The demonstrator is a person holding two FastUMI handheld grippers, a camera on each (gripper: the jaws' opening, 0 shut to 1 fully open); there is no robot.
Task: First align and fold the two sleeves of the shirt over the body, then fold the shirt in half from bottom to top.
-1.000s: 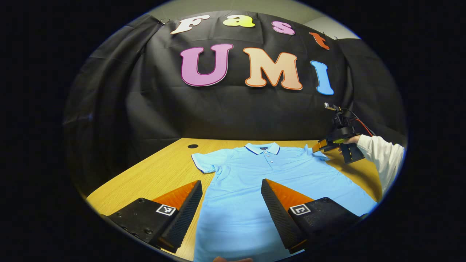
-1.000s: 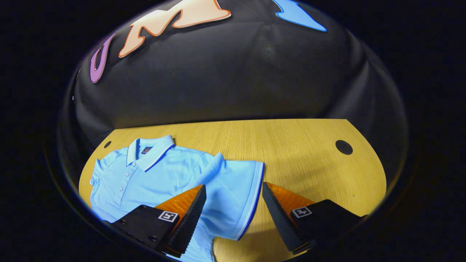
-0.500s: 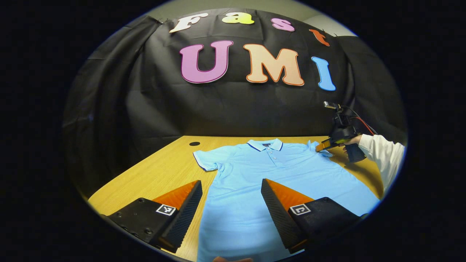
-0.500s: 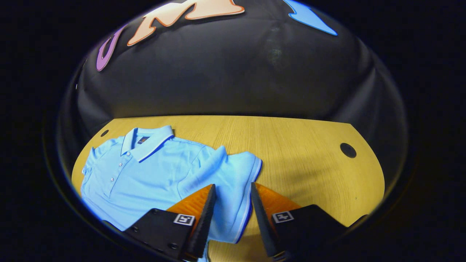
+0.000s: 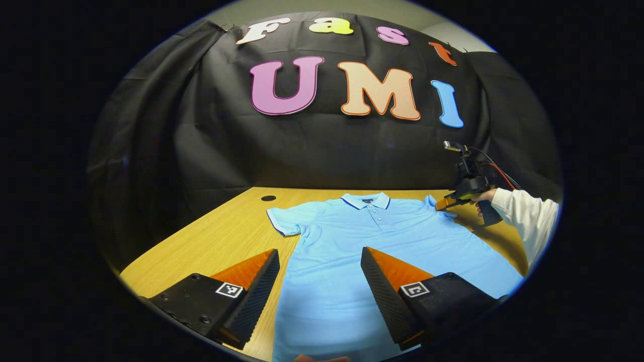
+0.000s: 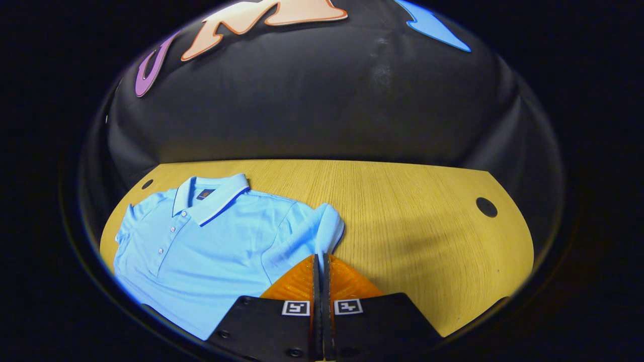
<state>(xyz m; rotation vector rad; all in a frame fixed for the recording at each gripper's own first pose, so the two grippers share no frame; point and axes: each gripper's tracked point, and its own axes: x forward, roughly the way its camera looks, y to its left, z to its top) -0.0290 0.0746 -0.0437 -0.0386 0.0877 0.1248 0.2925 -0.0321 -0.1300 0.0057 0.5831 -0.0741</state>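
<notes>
Flat, shirt (image 5: 382,246) collar toward wall, right hand-held gripper (image 6: 320,261) clamping sleeve (image 6: 322,231), left hand-held gripper (image 5: 319,281) agape.

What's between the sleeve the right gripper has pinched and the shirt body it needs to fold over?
Nothing visible. The right gripper is shut on the sleeve, and the shirt body beside it lies flat and bare. The left gripper hovers open over the lower shirt.

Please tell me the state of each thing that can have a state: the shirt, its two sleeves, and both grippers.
Shirt: flat on table, unfolded.
Right sleeve: pinched, bunched.
Left sleeve: spread out.
Right gripper: shut on right sleeve.
Left gripper: open over shirt.
</notes>
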